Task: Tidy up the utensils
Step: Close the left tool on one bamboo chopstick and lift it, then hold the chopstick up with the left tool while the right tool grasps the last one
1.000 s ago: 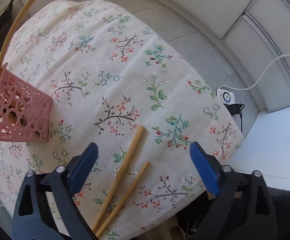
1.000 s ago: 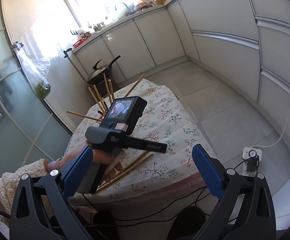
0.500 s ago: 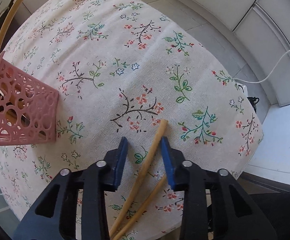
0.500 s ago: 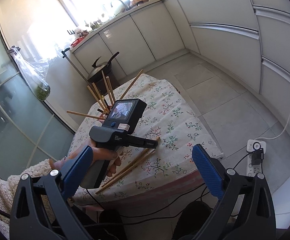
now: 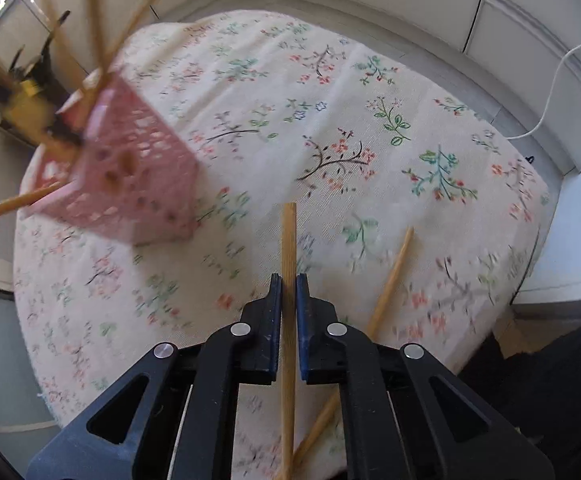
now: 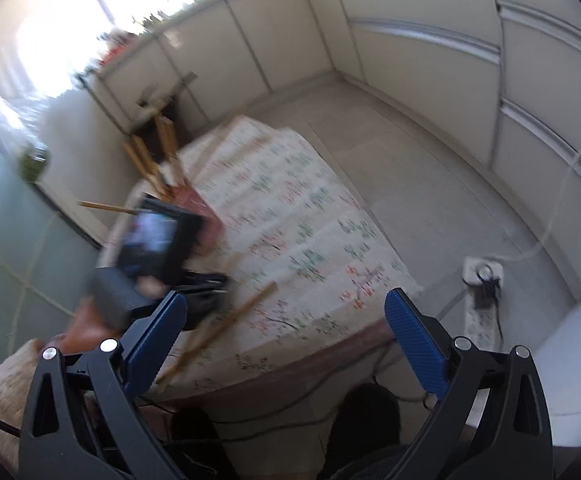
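- Worktop (image 5: 370, 92) under a floral cloth; the pink perforated basket (image 5: 130, 176) stands toward its left side, several chopsticks already upright and leaning in it.
- Step in hand, as I read it: pick-up of one loose chopstick for transfer to the basket.
- Left tongs (image 5: 289, 292) have just been closing; the blue pads now clamp the held chopstick (image 5: 289, 240) between them, its end sticking out ahead of the tips.
- Second chopstick (image 5: 390, 280) lies flat on the cloth just right of the left tongs, its lower end crossing under the held one.
- Left tongs point steeply down at the cloth.
- Right tongs (image 6: 286, 344) stand wide open, empty, tilted down near the worktop's near edge.
- Next move likely calls for lifting clear, swinging left and tipping the stick upright over the basket mouth without knocking those inside.
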Motion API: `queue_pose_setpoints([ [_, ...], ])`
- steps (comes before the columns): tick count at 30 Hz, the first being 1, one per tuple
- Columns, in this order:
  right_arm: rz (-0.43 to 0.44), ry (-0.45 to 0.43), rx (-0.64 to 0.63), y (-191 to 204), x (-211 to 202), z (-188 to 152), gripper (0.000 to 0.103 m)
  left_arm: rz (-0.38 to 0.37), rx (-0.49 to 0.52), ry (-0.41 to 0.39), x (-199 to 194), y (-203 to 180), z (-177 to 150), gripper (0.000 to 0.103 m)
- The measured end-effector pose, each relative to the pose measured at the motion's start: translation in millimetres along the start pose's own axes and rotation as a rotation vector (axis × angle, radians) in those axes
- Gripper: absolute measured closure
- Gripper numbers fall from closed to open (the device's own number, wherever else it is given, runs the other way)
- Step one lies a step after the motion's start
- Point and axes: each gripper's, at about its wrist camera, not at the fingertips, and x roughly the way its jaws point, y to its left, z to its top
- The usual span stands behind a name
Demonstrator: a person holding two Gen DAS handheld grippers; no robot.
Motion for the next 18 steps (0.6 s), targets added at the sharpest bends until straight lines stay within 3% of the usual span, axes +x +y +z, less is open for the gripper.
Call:
queue_pose_setpoints([
  [6,-0.067,0.308,0.173,17.6,90.3,15.9,0.007,-0.002,-0.085,-0.14,-85.9,24.0,-39.9,0.096],
  [9,-0.111,0.41,0.255,26.7,136.9,15.6,0.016,0.035,-0.153,-0.226,-113.0,43.5,-53.5,0.096],
  [12,-0.135,0.484,0.353,30.2,167.6,6.5,0.018,0.064,-0.206,-0.278,-125.4,61.4,-61.2,0.096],
  [18,-0.206,0.515,0.387,51.0,202.7,-4.7,0.015,0.088,-0.259,-0.376,-150.0,76.8,-69.7,0.096],
])
